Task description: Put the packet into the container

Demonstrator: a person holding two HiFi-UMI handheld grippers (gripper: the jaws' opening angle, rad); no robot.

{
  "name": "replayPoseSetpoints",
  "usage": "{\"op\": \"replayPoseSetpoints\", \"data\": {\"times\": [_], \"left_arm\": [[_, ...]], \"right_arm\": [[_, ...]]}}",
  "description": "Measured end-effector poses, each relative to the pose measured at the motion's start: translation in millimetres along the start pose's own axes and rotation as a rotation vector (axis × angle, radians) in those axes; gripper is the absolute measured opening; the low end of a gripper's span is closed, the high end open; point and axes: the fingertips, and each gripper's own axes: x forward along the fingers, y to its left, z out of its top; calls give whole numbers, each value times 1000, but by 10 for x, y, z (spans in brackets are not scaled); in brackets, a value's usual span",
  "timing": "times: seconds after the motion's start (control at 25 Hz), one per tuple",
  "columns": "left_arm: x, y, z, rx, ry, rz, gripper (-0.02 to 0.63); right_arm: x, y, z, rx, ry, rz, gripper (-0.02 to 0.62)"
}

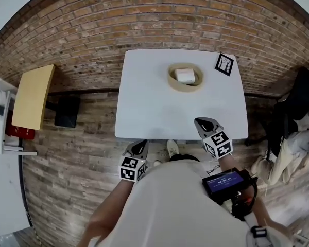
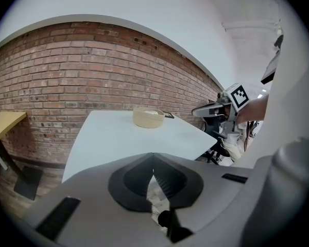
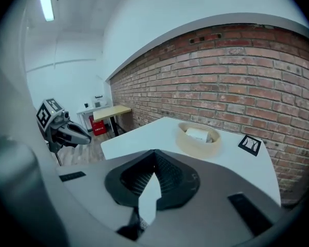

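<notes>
Packet (image 1: 185, 75) lies inside round tan container (image 1: 171, 80), far side of white table (image 1: 154, 109). Marker card (image 1: 224, 64) at far right corner. Right gripper (image 1: 205, 123) over near edge, jaws together. Left gripper (image 1: 140, 146) just off near edge, above floor. Yellow table (image 1: 33, 96) at left.

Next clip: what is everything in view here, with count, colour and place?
table: one, white, centre
container: one, beige, round, on the table's far half
packet: one, white, inside the container
marker card: one, black and white, table's far right corner
side table: one, yellow top, left of the table
chair: one, black, draped with clothes, right of the table
screen device: one, black with blue screen, at the person's waist
left gripper: one, grey, jaws together, empty, just off the table's near edge
right gripper: one, grey, jaws together, empty, over the table's near right edge
</notes>
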Motion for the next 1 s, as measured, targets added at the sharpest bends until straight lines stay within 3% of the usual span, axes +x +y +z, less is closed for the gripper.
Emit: {"op": "replayPoseSetpoints", "data": {"times": [0.44,1.0], "left_arm": [[-15,-100,14,34,-8,-58,9],[-49,35,-15,18,-11,-53,9]], "right_arm": [[-180,531,-274,139,-55,23,8],[-75,616,-180,121,-57,32,8]]}}
